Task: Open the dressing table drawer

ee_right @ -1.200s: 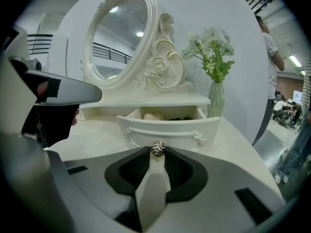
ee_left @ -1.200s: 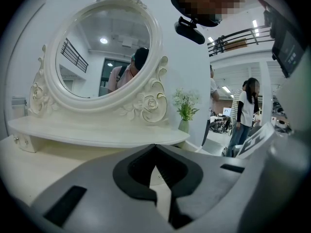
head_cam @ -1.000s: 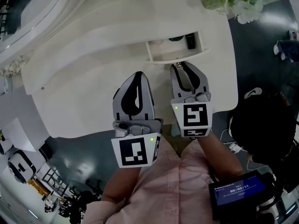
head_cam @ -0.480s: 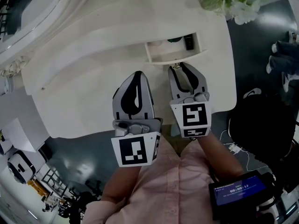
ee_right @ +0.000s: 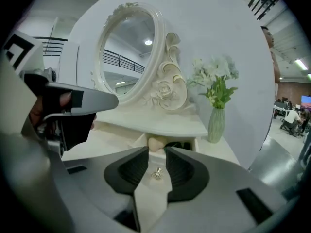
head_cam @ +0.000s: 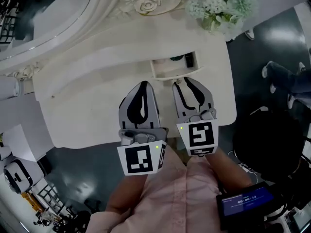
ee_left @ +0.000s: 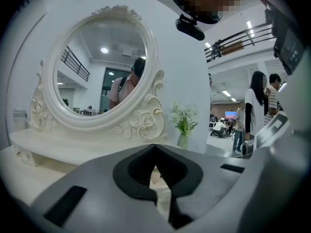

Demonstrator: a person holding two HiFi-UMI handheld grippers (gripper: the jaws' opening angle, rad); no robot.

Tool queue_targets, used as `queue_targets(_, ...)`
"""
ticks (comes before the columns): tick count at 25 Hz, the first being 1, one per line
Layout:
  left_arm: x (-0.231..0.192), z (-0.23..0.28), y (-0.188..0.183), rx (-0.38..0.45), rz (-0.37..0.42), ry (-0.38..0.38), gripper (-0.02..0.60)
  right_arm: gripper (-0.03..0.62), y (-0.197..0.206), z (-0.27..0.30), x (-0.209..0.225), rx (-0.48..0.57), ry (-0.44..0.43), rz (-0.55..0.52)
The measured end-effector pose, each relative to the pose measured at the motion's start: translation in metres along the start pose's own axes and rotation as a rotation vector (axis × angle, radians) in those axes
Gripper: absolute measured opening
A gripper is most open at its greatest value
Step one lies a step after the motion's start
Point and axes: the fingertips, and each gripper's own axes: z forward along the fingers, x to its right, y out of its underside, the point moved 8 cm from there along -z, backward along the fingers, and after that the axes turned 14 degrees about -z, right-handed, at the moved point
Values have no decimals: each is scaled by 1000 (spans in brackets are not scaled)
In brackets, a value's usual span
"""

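Note:
The white dressing table (head_cam: 87, 106) has a small drawer (head_cam: 167, 74) standing pulled out at its right side, with dark items inside. In the right gripper view the drawer (ee_right: 187, 141) is just ahead, and its small metal knob (ee_right: 156, 174) lies between the jaws with neither pad touching it. My right gripper (head_cam: 181, 80) (ee_right: 156, 152) hovers just in front of the drawer front, its jaws opening. My left gripper (head_cam: 142, 84) (ee_left: 155, 147) is beside it over the tabletop, shut and holding nothing.
An oval mirror (ee_left: 99, 69) in a carved frame stands at the table's back. A vase of flowers (head_cam: 218, 6) (ee_right: 216, 103) sits at the back right corner. A dark seat (head_cam: 269, 144) is right of the table. People stand in the room (ee_left: 255, 106).
Both grippers have lifted a little. The right gripper's jaws have spread, and its tips now sit slightly back from the drawer front. The drawer stays pulled out.

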Motion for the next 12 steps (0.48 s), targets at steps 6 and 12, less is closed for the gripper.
queue_targets(6, 20, -5, -28, 108, 25, -17, 8, 120, -44, -22, 21, 162, -2, -59)
queue_targets(12, 39, -19, -62, 189, 27, -42, 8, 104, -95, -52, 31, 353, -36, -116)
